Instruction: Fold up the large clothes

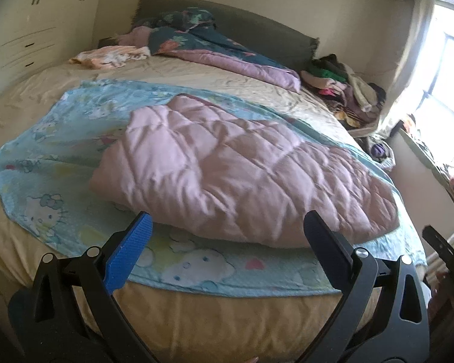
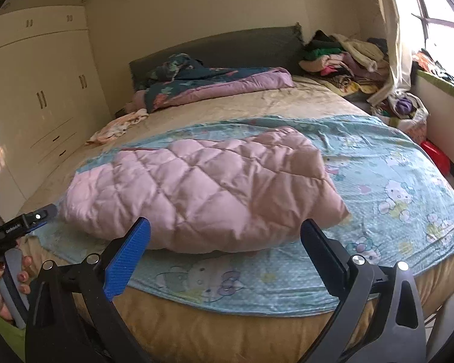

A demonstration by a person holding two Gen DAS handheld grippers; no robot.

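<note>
On the wide bed (image 1: 181, 75) with its tan, wrinkled sheet, I have a light blue cartoon-print blanket (image 1: 45, 163) spread flat across the near half, and on top of that lies the pink diamond-quilted padded garment (image 1: 242, 175), bunched into a rough, puffy bundle near the foot edge. I judge it only partly folded: its near edge bulges and its outline is uneven.

My biggest worry is the blanket underneath. It overhangs the foot of the bed, and if I drag the garment instead of lifting it, the slick quilted fabric could pull the blanket along, or both could slide off the edge towards me.

Next is the garment itself. It is thick and springy, so a pinch on a single outer layer may slip out, and a fold pressed too lightly will likely spring open again. Gripping too deep could catch the blanket together with it.

Both of my tools hover just short of the bundle, touching nothing. My left tool (image 1: 227, 230) has its jaws spread wide and empty, and my right tool (image 2: 227, 236) is likewise wide and empty, each framing the garment's near edge. If I close them at unequal heights, the fold will come out skewed.

Smallest, the loose pale clothes (image 2: 118, 127) near the dark headboard sit well apart and should not interfere.
</note>
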